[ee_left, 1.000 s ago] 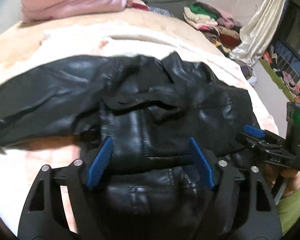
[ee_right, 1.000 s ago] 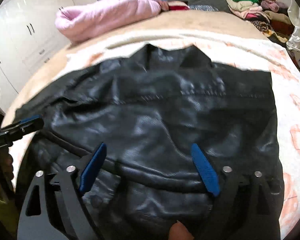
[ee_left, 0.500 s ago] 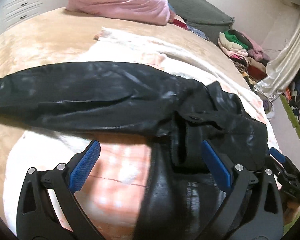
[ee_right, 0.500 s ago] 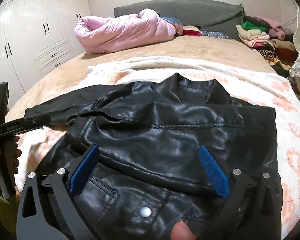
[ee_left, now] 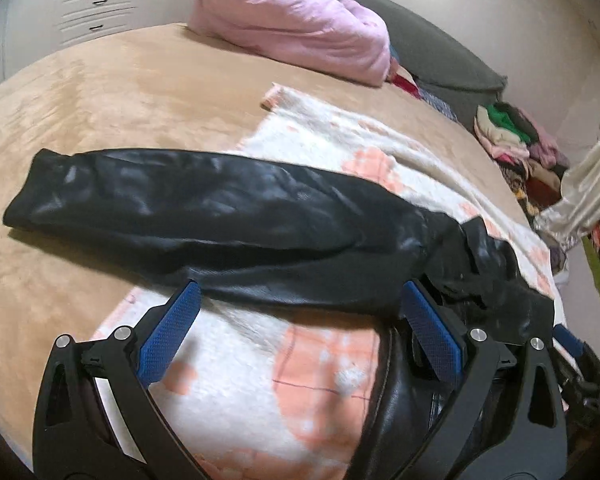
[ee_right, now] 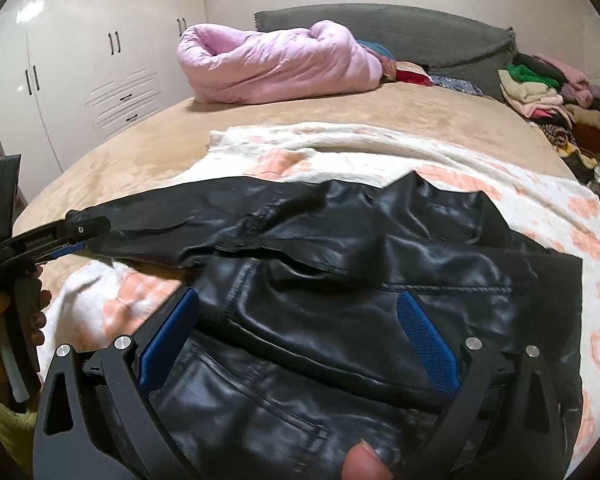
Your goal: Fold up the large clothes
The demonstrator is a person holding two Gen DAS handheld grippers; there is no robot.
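A black leather jacket [ee_right: 380, 280] lies flat on a white and peach blanket [ee_right: 340, 148] on the bed. Its left sleeve [ee_left: 188, 204] stretches out sideways onto the tan bed cover. My left gripper [ee_left: 300, 320] is open and empty, just short of the sleeve where it meets the body. It also shows at the left edge of the right wrist view [ee_right: 72, 236], near the sleeve's end. My right gripper [ee_right: 300, 320] is open and empty over the jacket's body.
A rolled pink duvet [ee_right: 276, 64] lies at the head of the bed against a grey headboard [ee_right: 400, 28]. A pile of clothes [ee_right: 552, 96] sits at the far right. White wardrobes [ee_right: 80, 80] stand to the left.
My left gripper has swung left from over the jacket body to the outstretched sleeve. My right gripper has pulled back and tilted up, so more of the bed shows. Both stayed open.
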